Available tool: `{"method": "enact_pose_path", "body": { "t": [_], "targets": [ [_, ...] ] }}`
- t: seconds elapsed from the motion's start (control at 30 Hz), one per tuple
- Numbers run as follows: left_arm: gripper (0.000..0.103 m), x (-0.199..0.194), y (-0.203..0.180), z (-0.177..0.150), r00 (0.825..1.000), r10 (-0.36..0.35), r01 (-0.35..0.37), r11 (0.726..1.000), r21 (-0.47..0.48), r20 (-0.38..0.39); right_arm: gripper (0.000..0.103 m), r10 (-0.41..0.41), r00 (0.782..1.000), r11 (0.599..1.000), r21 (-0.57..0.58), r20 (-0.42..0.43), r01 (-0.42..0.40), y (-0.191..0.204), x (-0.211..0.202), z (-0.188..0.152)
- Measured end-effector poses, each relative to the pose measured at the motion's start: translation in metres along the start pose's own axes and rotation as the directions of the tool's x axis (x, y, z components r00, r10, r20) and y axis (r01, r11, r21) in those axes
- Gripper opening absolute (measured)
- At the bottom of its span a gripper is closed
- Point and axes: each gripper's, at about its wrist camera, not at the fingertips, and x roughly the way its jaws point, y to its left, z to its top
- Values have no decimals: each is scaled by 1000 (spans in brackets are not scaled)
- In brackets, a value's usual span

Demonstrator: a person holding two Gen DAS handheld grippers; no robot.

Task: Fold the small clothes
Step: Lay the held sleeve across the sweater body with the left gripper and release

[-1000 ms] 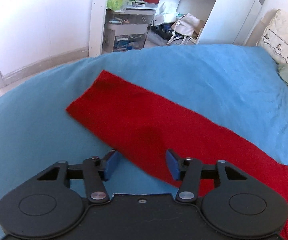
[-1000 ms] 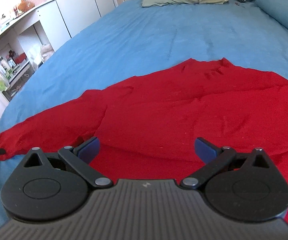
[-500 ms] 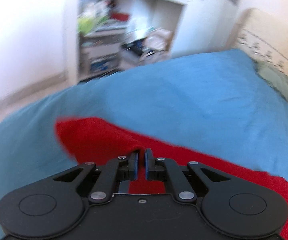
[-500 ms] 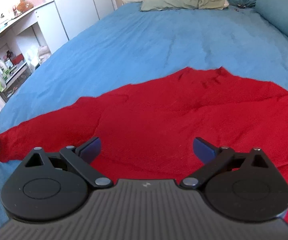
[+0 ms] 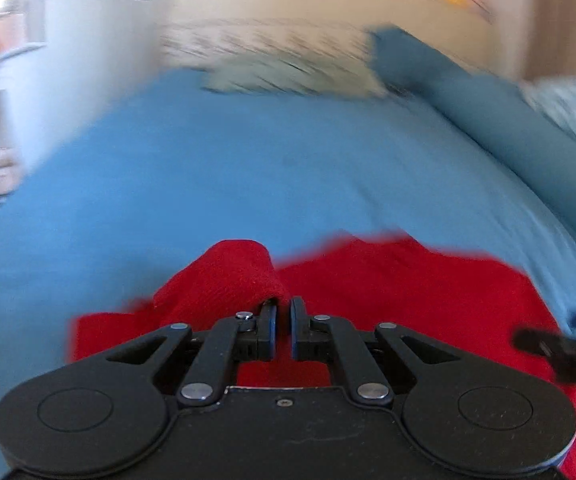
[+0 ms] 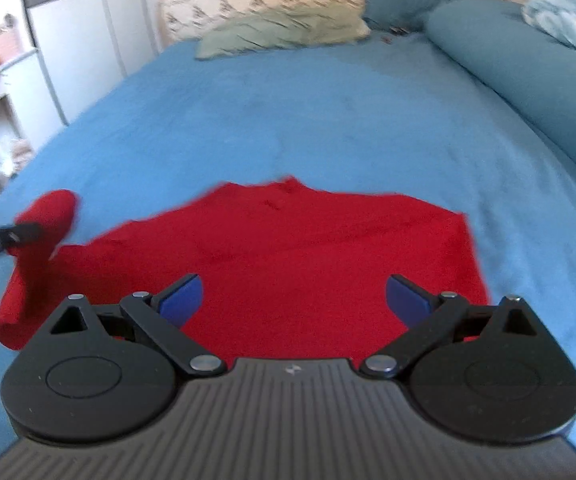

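Observation:
A red long-sleeved garment [image 6: 296, 248] lies spread on the blue bedspread [image 6: 288, 120]. My left gripper [image 5: 282, 312] is shut on the red sleeve [image 5: 228, 276] and holds it lifted and curled over the garment's body [image 5: 428, 292]. In the right wrist view the lifted sleeve [image 6: 46, 216] shows at the far left with the left gripper [image 6: 4, 236] on it. My right gripper [image 6: 294, 294] is open and empty, low over the garment's near edge.
Pillows [image 6: 280, 28] and a blue bolster [image 6: 508, 56] lie at the head of the bed. A rumpled light blanket [image 6: 568, 4] is at the far right. White cupboards and shelves [image 6: 68, 52] stand to the left of the bed.
My left gripper shut on the sleeve, lifted it and swung it right over the garment. The sleeve no longer lies stretched out to the left. My right gripper stayed open.

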Motion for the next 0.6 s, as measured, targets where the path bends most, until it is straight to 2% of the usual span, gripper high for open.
{"method": "enact_pose_path", "body": {
  "t": [0.1,0.17,0.27,0.33,0.37,0.4,0.47,0.6],
  "targets": [
    [7,38,-36,-27,991,-49,56,997,57,-121,103,-15,1000,1000,15,-27,15,-18,8,-7],
    [7,56,-45,-41,983,-49,61,996,63,-179,103,-15,999,1000,8,-42,15,-23,11,-11],
    [12,62,-47,-52,980,-44,56,997,56,-192,103,4,998,1000,-7,-56,-4,-25,15,-15],
    [41,56,-42,-51,982,-54,64,997,47,-183,103,25,998,999,-19,-57,-27,-21,15,-19],
    [71,49,-37,-50,984,-52,61,997,47,-168,103,43,998,998,-33,-52,-44,-17,15,-19],
    [82,41,-31,-48,988,-41,49,998,48,-147,103,55,997,997,-50,-48,-58,-13,14,-18],
    [85,25,-17,-48,993,-17,22,999,41,-114,103,78,996,993,-87,-42,-81,0,14,-15],
    [85,-1,19,-58,988,90,-91,996,1,-123,103,152,985,969,-184,-82,-165,41,29,-14]
  ]
}}
